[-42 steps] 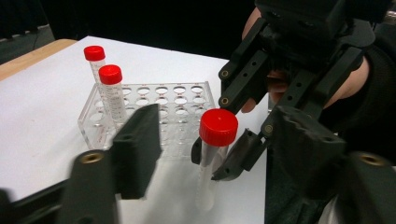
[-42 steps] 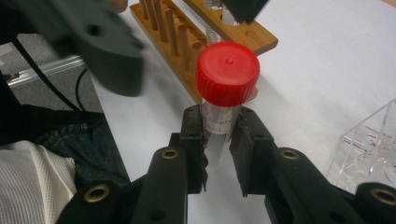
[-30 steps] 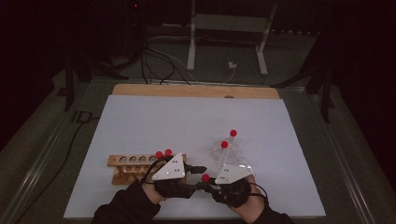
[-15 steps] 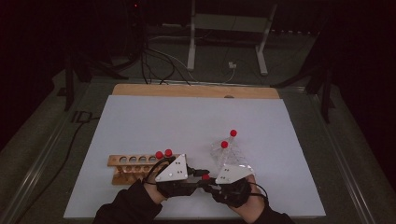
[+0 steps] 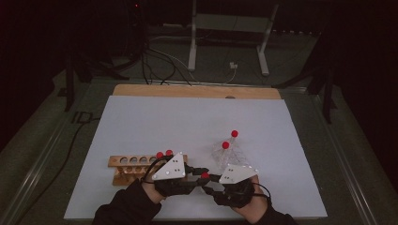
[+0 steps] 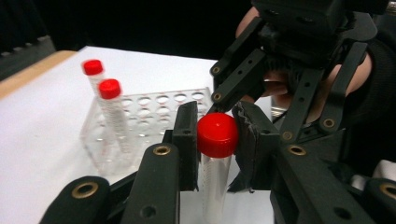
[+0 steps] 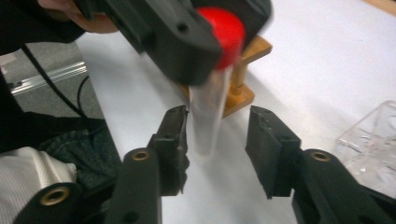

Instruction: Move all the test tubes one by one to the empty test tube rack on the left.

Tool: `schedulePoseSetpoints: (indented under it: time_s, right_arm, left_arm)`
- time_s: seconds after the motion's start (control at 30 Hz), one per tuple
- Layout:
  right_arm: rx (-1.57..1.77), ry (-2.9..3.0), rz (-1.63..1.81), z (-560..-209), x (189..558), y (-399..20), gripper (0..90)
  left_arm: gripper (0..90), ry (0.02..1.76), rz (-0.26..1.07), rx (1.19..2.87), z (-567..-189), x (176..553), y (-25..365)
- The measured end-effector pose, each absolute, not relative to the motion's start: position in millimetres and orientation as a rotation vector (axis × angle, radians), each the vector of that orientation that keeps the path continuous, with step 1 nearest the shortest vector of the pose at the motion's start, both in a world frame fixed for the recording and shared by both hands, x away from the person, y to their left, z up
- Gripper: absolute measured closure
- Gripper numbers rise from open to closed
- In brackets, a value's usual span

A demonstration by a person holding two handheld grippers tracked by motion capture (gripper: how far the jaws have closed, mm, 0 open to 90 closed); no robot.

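A clear tube with a red cap (image 6: pixel 217 134) stands upright between both grippers near the front edge of the white sheet. My left gripper (image 6: pixel 215 128) is shut on the cap, its pads pressing on both sides. My right gripper (image 7: pixel 217 135) has just been opening. The tube body (image 7: pixel 208 112) stands between its jaws, close to one pad (image 7: pixel 175 135) and clearly apart from the other. In the high view the left gripper (image 5: pixel 190 176) and right gripper (image 5: pixel 213 180) meet tip to tip at the red cap (image 5: pixel 205 175).
A wooden rack (image 5: pixel 126 164) with two red-capped tubes (image 5: pixel 164 153) sits just left of the hands. Right behind them a clear plastic rack (image 5: pixel 230 157) holds two more capped tubes (image 5: pixel 225 145). The white sheet (image 5: pixel 187 117) stretches back to a wooden board (image 5: pixel 197 90).
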State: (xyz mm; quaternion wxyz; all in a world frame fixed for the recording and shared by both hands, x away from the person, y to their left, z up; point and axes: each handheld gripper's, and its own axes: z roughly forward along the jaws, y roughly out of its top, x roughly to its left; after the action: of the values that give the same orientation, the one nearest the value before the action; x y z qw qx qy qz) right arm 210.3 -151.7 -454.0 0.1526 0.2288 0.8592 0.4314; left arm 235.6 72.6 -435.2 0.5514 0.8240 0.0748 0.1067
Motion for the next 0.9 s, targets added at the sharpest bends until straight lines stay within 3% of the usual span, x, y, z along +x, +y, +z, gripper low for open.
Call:
schedulePoseSetpoints:
  time_s: [0.37, 0.67, 0.9]
  right_arm:
    - [0.726, 2.380, 1.282, -442.2, 212.6, -170.3, 32.9]
    - [0.811, 2.322, 1.270, -436.5, 214.6, -179.0, 3.5]
    - [0.824, 2.303, 1.312, -434.0, 214.2, -183.5, 0.0]
  left_arm:
    - [72.0, 0.196, 0.282, 1.932, -421.6, 233.9, 86.6]
    - [72.0, 0.215, 0.306, 1.928, -414.3, 231.1, 97.5]
    - [72.0, 0.245, 0.341, 1.930, -407.6, 229.0, 112.6]
